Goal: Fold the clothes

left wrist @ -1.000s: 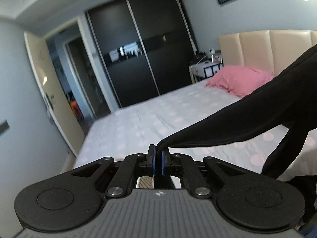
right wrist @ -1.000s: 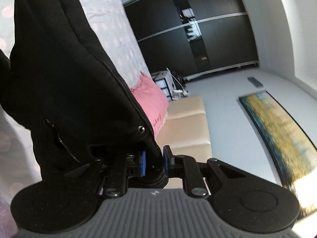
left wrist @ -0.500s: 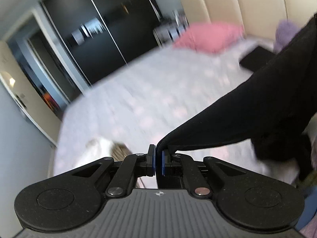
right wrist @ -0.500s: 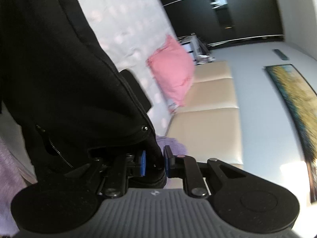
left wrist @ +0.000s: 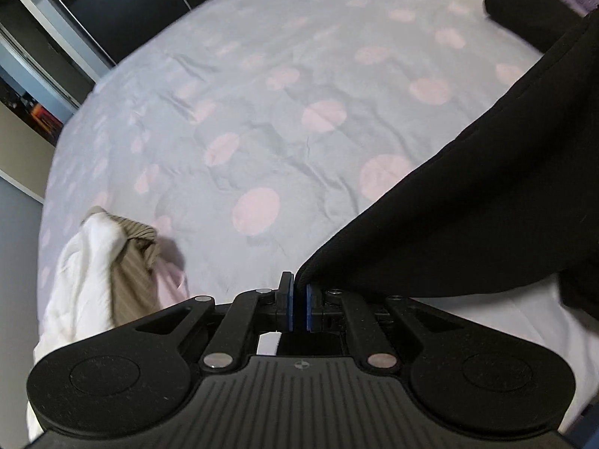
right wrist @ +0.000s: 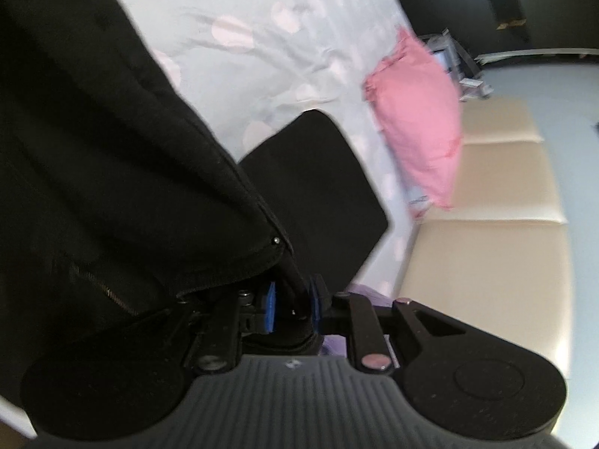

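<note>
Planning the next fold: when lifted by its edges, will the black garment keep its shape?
Probably not. The black garment sags between its pinched corners, so it looks floppy. Its zipper and thick hem suggest heavy cloth that likely drapes and bunches.

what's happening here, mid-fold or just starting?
Looks like just starting. A person holds a black garment between two tools: the left hand-held gripper is shut on one corner, and the right hand-held gripper clamps a thicker bunch near a zipper. The garment hangs over the spotted bedsheet, not laid flat. A small pile of other clothes waits at the bed's edge.
</note>
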Motion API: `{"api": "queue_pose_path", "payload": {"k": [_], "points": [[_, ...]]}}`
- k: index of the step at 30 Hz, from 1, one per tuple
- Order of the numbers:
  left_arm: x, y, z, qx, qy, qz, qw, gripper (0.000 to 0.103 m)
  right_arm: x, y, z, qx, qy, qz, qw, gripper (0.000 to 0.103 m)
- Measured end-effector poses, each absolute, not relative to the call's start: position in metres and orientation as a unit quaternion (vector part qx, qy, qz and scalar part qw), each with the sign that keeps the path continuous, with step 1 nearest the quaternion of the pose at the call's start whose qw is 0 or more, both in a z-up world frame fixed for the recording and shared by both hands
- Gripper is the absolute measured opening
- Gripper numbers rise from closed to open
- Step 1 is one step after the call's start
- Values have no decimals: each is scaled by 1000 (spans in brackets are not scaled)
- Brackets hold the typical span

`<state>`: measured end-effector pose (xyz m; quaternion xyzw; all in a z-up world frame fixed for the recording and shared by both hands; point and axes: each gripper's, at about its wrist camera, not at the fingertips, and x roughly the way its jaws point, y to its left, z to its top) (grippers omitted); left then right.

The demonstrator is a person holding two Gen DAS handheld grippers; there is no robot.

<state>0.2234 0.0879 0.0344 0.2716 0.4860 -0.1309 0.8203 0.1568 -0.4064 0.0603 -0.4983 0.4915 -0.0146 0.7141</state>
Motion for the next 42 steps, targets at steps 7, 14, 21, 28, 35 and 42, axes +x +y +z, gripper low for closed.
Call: {"api": "queue_pose_path", "payload": {"k": [7,14,21,28,35,42], "points": [[276,77,-3,254,507,-112,816,10,223,-400,3,-493,505,-22,708,29],[273,91,2,222,502,-108,829,45,232,-398,11,-485,481,-37,730,72],[228,141,36,199,491,-86,844,52,186,-388,52,-445,405,-55,797,81],[179,184,18,185,527,-49,828,54,142,-382,67,-304,404,-14,863,81],[180,217,-21,47,584,-29,810,55,118,-381,49,-205,401,-10,893,82],[194,211,-33,-3,612,-19,791,19,112,-374,45,-207,390,-34,897,82]]}}
